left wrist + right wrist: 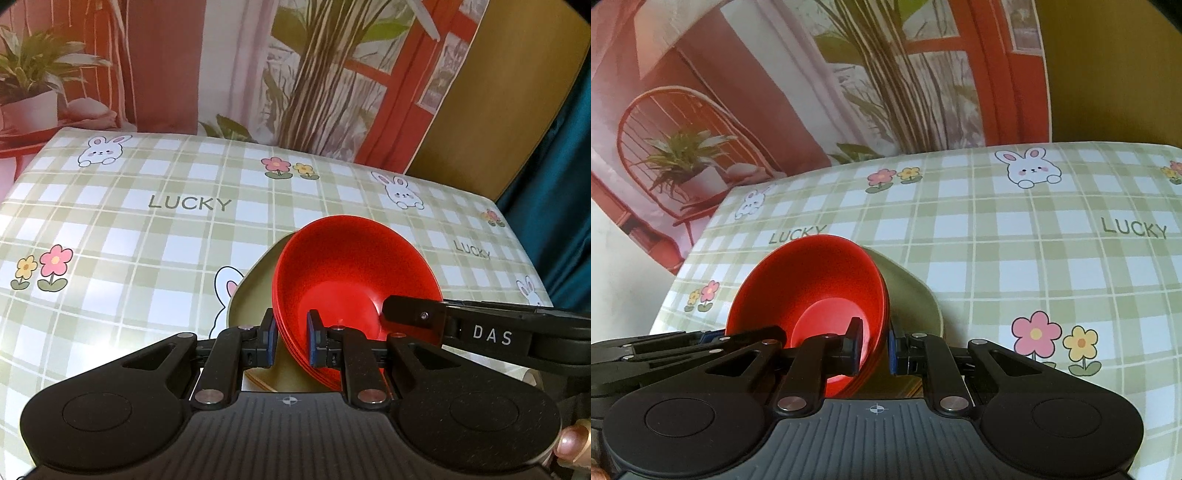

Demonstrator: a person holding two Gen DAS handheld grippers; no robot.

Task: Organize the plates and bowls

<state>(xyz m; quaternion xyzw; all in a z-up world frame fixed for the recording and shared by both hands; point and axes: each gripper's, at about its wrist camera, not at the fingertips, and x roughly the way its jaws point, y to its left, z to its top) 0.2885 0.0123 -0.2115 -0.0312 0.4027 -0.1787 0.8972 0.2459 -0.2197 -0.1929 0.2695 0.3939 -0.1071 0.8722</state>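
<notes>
A stack of red bowls (pixel 347 273) sits nested on an olive green plate (pixel 255 299) over the checked tablecloth. My left gripper (pixel 291 338) is shut on the left rim of the red bowls, one pad inside and one outside. My right gripper (pixel 873 347) is shut on the opposite rim of the same red bowls (pixel 812 288); the green plate (pixel 912 295) shows behind them. The right gripper's arm (pixel 480 328) reaches in from the right in the left wrist view. The stack looks tilted.
The table (pixel 147 229) carries a green plaid cloth with rabbits, flowers and "LUCKY". A printed backdrop (pixel 221 74) stands behind its far edge. A teal curtain (pixel 565 184) hangs at the right. The table's left edge (pixel 676 291) is near the bowls.
</notes>
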